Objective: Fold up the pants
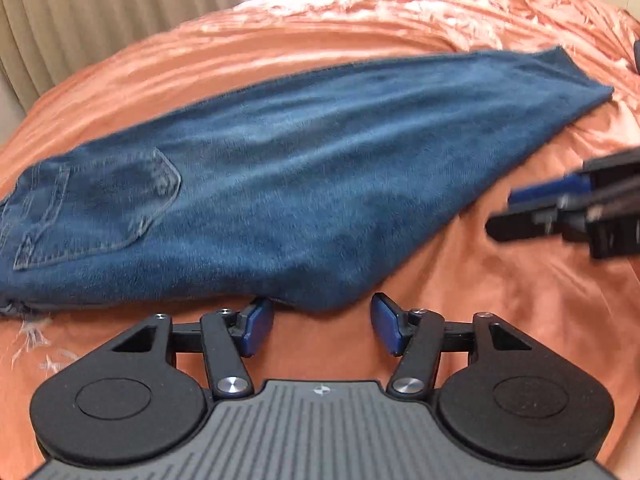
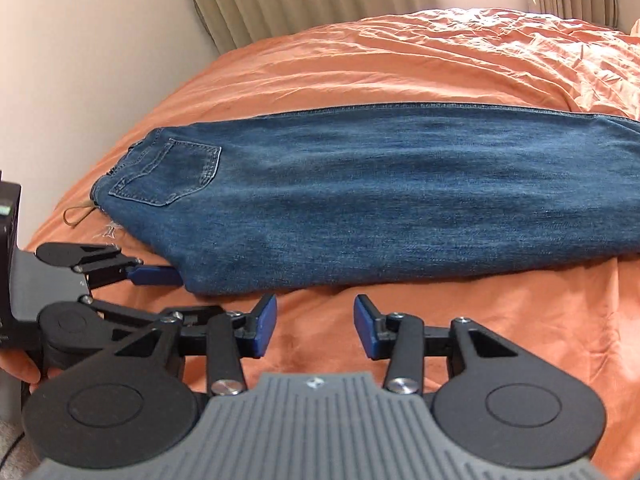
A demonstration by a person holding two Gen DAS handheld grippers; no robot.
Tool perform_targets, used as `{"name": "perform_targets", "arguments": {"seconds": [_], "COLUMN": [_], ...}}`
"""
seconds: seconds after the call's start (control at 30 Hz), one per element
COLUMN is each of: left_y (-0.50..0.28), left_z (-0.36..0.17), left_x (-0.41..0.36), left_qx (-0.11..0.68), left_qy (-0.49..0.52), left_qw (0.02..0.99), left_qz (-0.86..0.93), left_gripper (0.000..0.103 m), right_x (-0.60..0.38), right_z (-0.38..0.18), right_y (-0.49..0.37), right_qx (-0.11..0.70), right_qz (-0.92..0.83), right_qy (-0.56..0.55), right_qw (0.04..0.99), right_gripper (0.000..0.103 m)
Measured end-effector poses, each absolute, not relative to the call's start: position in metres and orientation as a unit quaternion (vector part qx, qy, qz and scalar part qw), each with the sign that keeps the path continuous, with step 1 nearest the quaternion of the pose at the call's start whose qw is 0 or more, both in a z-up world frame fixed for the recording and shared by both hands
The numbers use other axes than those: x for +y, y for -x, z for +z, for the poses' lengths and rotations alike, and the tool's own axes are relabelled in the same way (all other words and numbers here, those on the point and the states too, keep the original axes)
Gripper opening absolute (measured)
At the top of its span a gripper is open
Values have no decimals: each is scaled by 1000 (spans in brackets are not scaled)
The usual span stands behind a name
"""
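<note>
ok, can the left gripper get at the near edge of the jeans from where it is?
Probably yes. The left gripper is open, nothing between its pads, and the near edge of the jeans lies just ahead on the orange bedspread. The right gripper is off to the side.

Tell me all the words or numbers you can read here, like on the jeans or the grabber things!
There are no words or numbers to read.
jeans: the back pocket shows only stitching, no label.
right gripper: its grey body bears a small diamond-shaped mark, not letters.
left gripper: the same small mark.
A small green-lit display at the left edge of the right wrist view is too blurred to read.
</note>
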State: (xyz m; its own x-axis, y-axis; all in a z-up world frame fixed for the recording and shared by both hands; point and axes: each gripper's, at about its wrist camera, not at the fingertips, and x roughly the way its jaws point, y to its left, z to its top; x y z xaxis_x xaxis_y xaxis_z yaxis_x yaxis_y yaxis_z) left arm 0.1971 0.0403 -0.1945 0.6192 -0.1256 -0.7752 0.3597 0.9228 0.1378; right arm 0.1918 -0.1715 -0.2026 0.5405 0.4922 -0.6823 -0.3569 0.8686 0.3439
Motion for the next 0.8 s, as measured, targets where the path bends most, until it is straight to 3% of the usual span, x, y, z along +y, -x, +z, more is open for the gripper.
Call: {"name": "perform_targets", "arguments": {"seconds": [0.03, 0.07, 0.2, 0.7, 0.77, 0.8], "left_y": [-197, -198, -196, -189, -183, -180], "left_z": [-192, -188, -168, -149, -146, -143], "left_x": [41, 43, 60, 86, 95, 100], "left_qx": [405, 399, 375, 384, 377, 372], "left_qy": [-143, -138, -82, -9, 1, 7], "left_qw": [893, 897, 912, 906, 909, 912], "left_qz": [-135, -130, -142, -180, -177, -173], "left_gripper": [56, 40, 15, 5, 0, 0], "right_x": [-170, -167, -146, -76, -69, -63], "right_z": [-202, -200, -196, -187, -195, -199], "right_y": [-191, -191, -188, -207, -208, -209], "right_qx": [408, 403, 382, 292, 295, 300], "right_qz": [251, 260, 305, 397, 407, 406], "right_qy": [-78, -67, 2, 153, 162, 165], "right_qw": [874, 875, 873, 856, 849, 847], "right_gripper": [40, 40, 50, 49, 45, 36]}}
